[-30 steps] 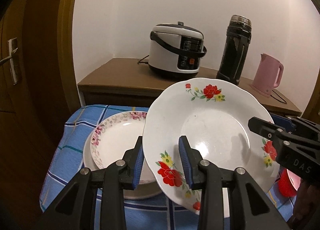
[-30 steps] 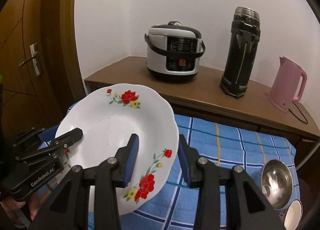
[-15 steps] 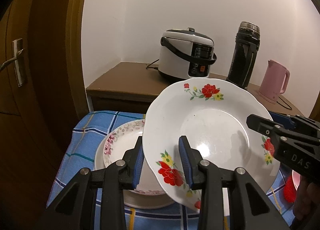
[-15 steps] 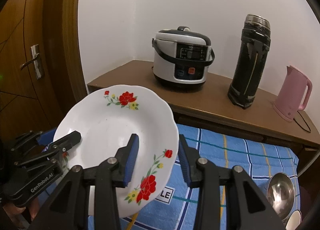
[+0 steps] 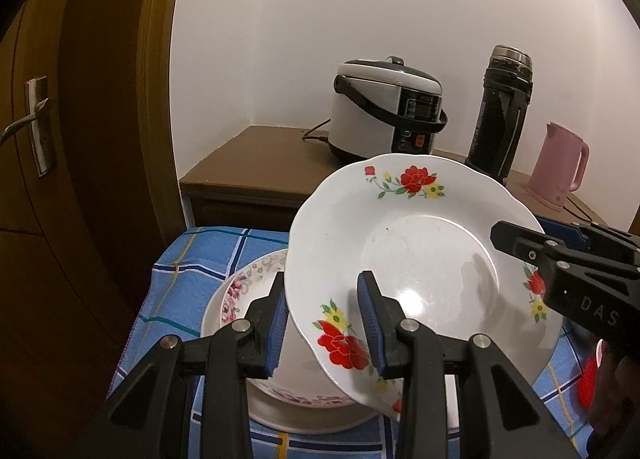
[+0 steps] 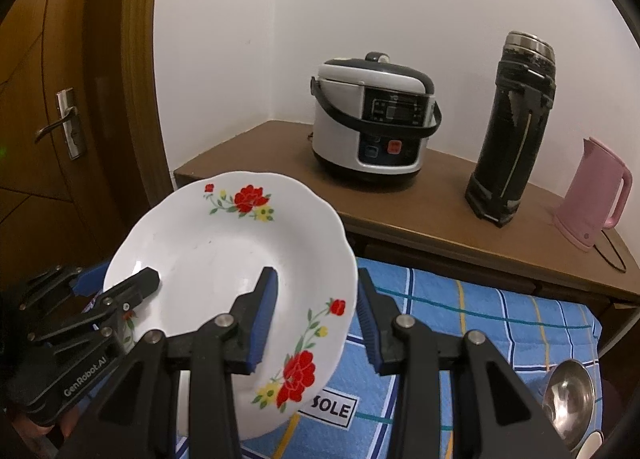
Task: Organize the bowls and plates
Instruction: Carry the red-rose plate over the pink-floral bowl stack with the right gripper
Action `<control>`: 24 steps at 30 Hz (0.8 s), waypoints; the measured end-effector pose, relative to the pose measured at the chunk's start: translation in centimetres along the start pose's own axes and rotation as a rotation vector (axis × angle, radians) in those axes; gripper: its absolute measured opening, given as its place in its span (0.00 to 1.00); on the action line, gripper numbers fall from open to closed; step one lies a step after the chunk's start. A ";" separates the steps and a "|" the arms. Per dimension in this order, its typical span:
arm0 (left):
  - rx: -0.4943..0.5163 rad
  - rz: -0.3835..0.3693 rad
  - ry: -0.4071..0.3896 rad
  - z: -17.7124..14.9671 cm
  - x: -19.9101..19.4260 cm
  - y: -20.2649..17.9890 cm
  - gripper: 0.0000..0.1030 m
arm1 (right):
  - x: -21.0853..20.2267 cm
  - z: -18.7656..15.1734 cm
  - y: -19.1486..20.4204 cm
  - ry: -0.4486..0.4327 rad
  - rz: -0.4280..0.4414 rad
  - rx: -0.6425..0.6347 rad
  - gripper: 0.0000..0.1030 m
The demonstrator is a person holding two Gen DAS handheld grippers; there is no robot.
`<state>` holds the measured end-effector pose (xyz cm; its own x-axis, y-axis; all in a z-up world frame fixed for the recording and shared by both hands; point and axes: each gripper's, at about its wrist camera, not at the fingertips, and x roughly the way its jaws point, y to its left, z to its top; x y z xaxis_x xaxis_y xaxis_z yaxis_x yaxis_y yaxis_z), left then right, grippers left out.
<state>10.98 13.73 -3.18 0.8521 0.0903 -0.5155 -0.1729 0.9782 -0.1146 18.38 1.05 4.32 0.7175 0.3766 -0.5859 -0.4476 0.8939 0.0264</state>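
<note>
A: Where is the red-flowered plate (image 5: 420, 255) right now?

B: Up in the air, tilted, above the blue checked cloth (image 6: 480, 323). Both claws have it by the rim, 1 on each side.

A: And the left claw (image 5: 322, 323)?

B: Its 2 blue-padded fingers are clamped on the plate's near-left rim, 1 pad under the plate and 1 on its upper face, beside a red flower.

A: The right claw (image 6: 316, 317)?

B: Clamped on the opposite rim in the same way, 1 finger on the white face, the other outside the edge. From the left wrist view it reaches in from the right, marked "DAS".

A: What lies below?

B: A stack of plates (image 5: 248, 291) on the cloth, the top one with a pink floral border, sitting on a plain white one. The held plate overlaps it in the left wrist view but hangs above it, not touching as far as I can tell.

A: Anything else?

B: A steel bowl (image 6: 570, 399) on the cloth at the far right. Behind, on the brown desk (image 6: 420, 203), stand a rice cooker (image 6: 374, 123), a tall black thermos (image 6: 512, 131) and a pink kettle (image 6: 596, 191). A wooden door (image 6: 60, 119) is on the left.
</note>
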 end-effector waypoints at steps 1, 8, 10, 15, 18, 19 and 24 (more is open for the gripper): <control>-0.002 0.000 0.001 0.0 0.1 0.1 0.36 | 0.2 0.1 0.1 0.001 0.001 -0.002 0.38; -0.011 0.008 0.003 0.2 0.5 0.7 0.36 | 1.0 0.6 0.6 0.008 0.002 -0.007 0.38; -0.013 0.010 0.003 0.2 0.6 0.9 0.36 | 1.3 0.7 0.8 0.010 0.003 -0.007 0.38; -0.014 0.011 -0.004 0.3 0.7 1.3 0.36 | 1.8 0.7 1.0 0.012 0.003 -0.005 0.38; -0.020 0.007 -0.025 0.4 0.8 1.6 0.36 | 2.0 0.7 1.1 0.011 0.008 0.002 0.38; -0.024 0.010 -0.027 0.4 0.9 1.7 0.36 | 2.0 0.7 1.2 0.010 0.009 0.003 0.38; -0.028 0.014 -0.029 0.4 1.7 2.2 0.36 | 2.2 0.7 1.6 0.002 0.008 0.004 0.38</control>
<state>12.27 16.06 -3.99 0.8633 0.1096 -0.4926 -0.1982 0.9713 -0.1313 19.68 3.47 3.64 0.7131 0.3832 -0.5871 -0.4508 0.8920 0.0346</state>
